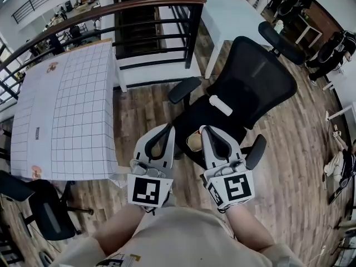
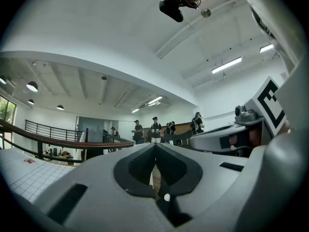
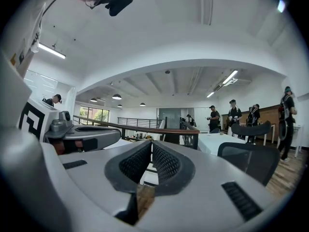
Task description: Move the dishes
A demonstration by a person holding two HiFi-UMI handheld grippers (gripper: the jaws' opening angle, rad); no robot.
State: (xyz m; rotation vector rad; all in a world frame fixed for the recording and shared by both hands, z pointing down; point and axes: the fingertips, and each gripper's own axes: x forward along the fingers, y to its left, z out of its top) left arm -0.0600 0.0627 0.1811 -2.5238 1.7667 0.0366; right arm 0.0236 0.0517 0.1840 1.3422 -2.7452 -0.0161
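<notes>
I see no dish plainly in any view. Two small brownish things lie on the grid-patterned table (image 1: pixel 67 110), one at its far corner (image 1: pixel 52 67) and one at its near corner (image 1: pixel 36 171), too small to tell what they are. My left gripper (image 1: pixel 168 128) and right gripper (image 1: pixel 207 130) are held side by side close to the person's body, pointing level at a black office chair (image 1: pixel 245 88). The left gripper (image 2: pixel 154 145) has its jaws together with nothing between them. The right gripper (image 3: pixel 152 142) is likewise shut and empty.
The gridded table stands at the left, with a second black chair (image 1: pixel 47 213) by its near corner. A railing (image 1: pixel 111 10) runs along the back, beside a white table (image 1: pixel 233 15). Several people (image 2: pixel 155 127) stand far off. The floor is wood.
</notes>
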